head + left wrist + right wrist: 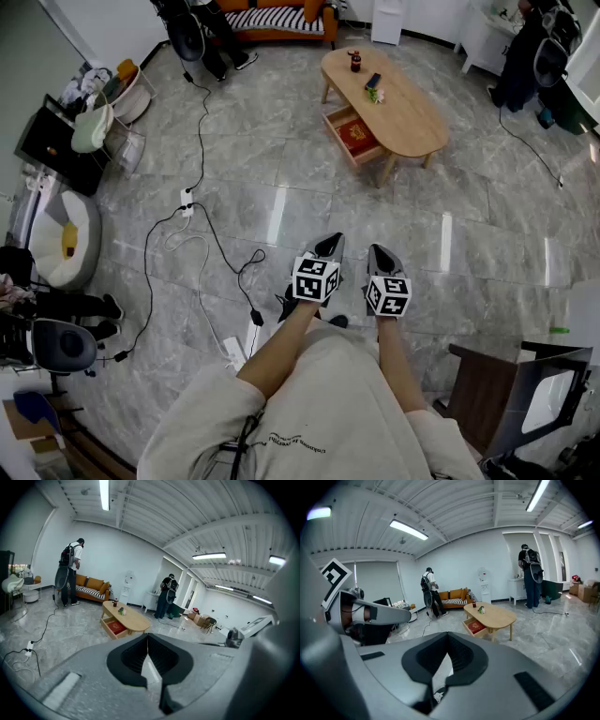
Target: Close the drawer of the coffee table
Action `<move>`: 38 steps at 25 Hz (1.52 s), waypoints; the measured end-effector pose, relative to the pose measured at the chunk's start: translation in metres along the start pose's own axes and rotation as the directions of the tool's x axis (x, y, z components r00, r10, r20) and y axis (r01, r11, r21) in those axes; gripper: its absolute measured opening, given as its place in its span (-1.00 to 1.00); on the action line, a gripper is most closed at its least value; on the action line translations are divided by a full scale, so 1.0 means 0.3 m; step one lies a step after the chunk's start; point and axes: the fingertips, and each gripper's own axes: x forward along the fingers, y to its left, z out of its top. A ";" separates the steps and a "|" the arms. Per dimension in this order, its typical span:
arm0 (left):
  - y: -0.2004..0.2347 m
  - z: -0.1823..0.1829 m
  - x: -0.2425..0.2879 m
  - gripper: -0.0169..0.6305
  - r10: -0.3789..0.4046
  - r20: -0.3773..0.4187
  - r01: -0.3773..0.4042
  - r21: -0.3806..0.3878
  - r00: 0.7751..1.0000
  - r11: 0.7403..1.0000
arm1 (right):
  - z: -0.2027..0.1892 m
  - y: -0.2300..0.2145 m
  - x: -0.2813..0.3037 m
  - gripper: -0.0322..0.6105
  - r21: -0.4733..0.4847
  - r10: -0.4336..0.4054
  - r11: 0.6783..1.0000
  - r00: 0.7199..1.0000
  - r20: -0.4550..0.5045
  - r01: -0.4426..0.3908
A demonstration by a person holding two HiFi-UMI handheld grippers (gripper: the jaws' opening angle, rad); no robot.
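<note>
In the head view, the person's light shirt (319,422) is nearest, and both forearms reach forward from it. The left claw (330,246) and the right claw (379,255) hang side by side over the grey floor (281,187), pointing a little down toward the coffee table (403,103). That table stands well apart, so I judge the person must first walk to it. Its drawer (354,137) is pulled out on the near side and shows a flat red thing (356,134) inside.

In the left gripper view, the jaws are clenched tip to tip with nothing between them. The open drawer is seen far behind them.

In the right gripper view, the jaws are clenched and empty too. This probably suits the task, because the drawer front needs only a push.
</note>
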 end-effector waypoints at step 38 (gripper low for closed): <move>0.497 0.270 0.252 -0.92 -0.066 -0.074 0.067 0.007 0.995 0.998 | 0.145 0.072 0.520 -0.85 0.087 -0.028 0.996 0.993 -0.111 0.038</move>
